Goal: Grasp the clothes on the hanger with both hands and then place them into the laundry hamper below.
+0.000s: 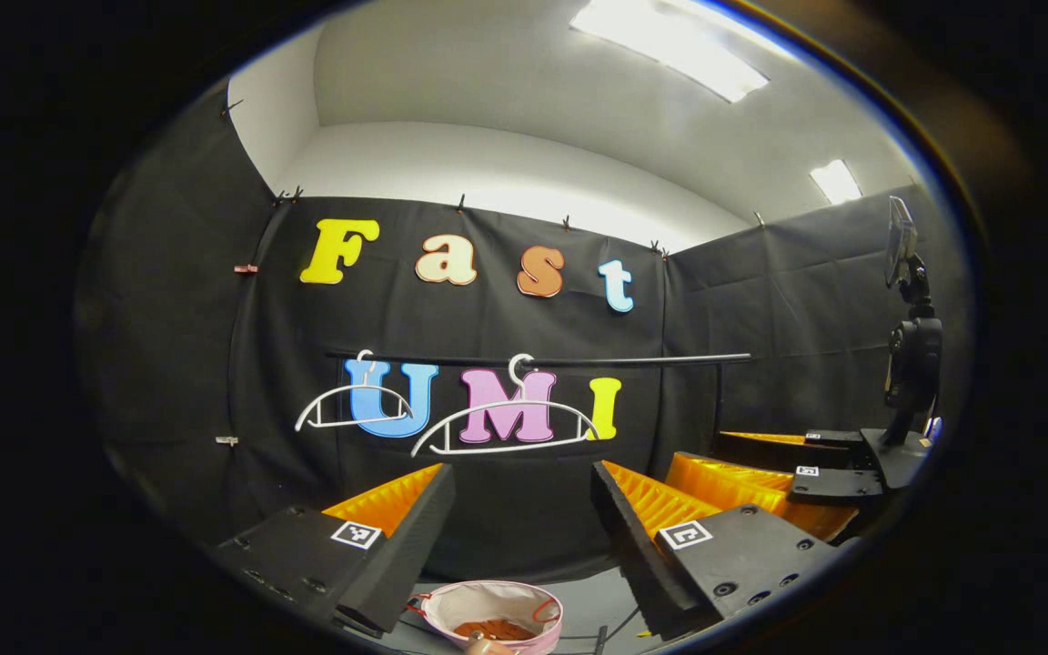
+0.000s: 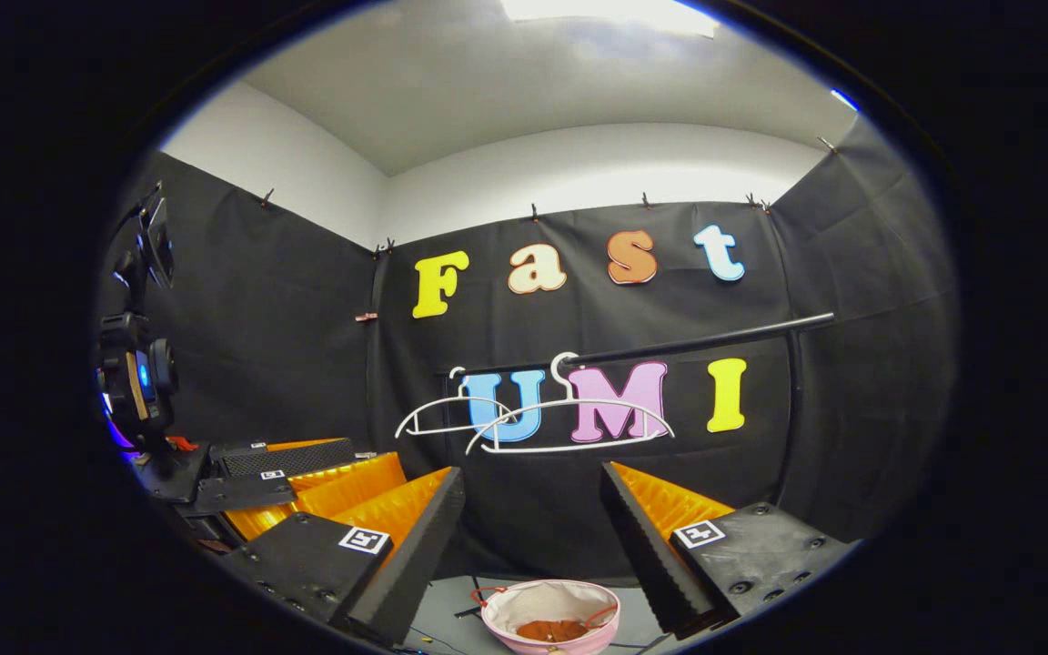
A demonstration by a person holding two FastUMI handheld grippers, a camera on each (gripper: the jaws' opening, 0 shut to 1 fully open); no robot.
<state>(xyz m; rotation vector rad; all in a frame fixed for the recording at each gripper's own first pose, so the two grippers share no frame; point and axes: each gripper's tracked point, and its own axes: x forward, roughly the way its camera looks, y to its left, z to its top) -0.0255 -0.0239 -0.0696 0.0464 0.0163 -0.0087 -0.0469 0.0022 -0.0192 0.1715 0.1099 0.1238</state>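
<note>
Two bare white hangers [image 1: 356, 388] [image 1: 517, 367] hang on a black rail [image 1: 633, 360] against the back wall. Below stands a pink laundry hamper [image 1: 451, 608] with a brown garment [image 1: 492, 629] lying inside. My left gripper [image 1: 522, 473] is open, fingers spread wide with nothing between them, above the hamper. In the right gripper view the same hangers [image 2: 451, 403] [image 2: 565, 361], rail [image 2: 697, 343], hamper [image 2: 510, 611] and brown garment [image 2: 551, 629] appear. My right gripper [image 2: 533, 473] is open too, and holds nothing. Each gripper appears beside the other: right gripper [image 1: 760, 482], left gripper [image 2: 306, 491].
The hamper stands on a grey floor [image 2: 451, 605] with thin cables beside it. A vertical post [image 2: 792, 409] holds up the rail's right end. Black cloth walls close in the back and both sides.
</note>
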